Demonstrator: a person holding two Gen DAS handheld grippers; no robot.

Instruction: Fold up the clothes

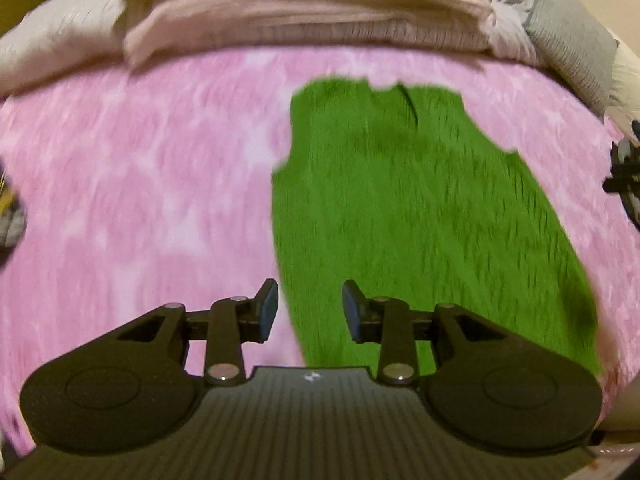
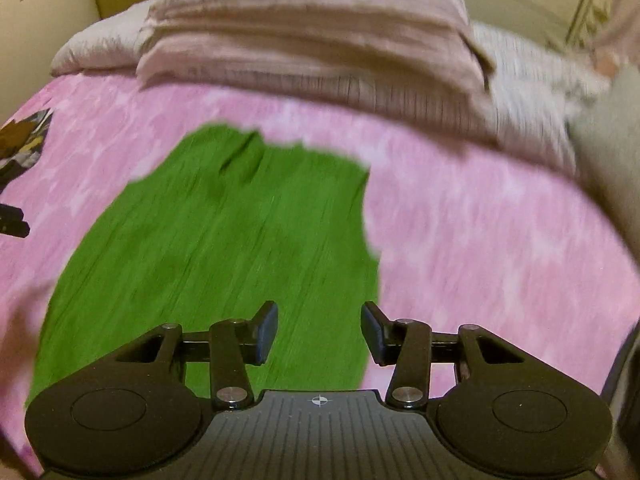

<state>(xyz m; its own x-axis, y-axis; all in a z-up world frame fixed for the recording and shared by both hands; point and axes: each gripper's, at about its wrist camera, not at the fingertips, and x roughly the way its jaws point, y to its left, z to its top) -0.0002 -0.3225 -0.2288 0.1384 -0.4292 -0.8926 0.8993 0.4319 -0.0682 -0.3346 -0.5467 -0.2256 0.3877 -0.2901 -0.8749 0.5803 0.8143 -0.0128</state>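
Two wrist views, low over the bed [image 1: 140,168].
Both face the bedding pile [image 2: 304,40]; both share the green garment [image 1: 420,208].

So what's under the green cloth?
The green cloth lies flat on a pink mottled bedcover, which shows all around it. Whatever lies directly beneath the cloth is covered.

This is a bedroom in a home. A bed covered by a pink mottled bedspread [image 1: 140,184] fills most of both frames. A folded pale pink quilt [image 2: 312,40] lies across the top centre, with a grey-white pillow [image 1: 568,40] at upper right. A cream wall [image 2: 52,4] shows at upper left of the right wrist view.
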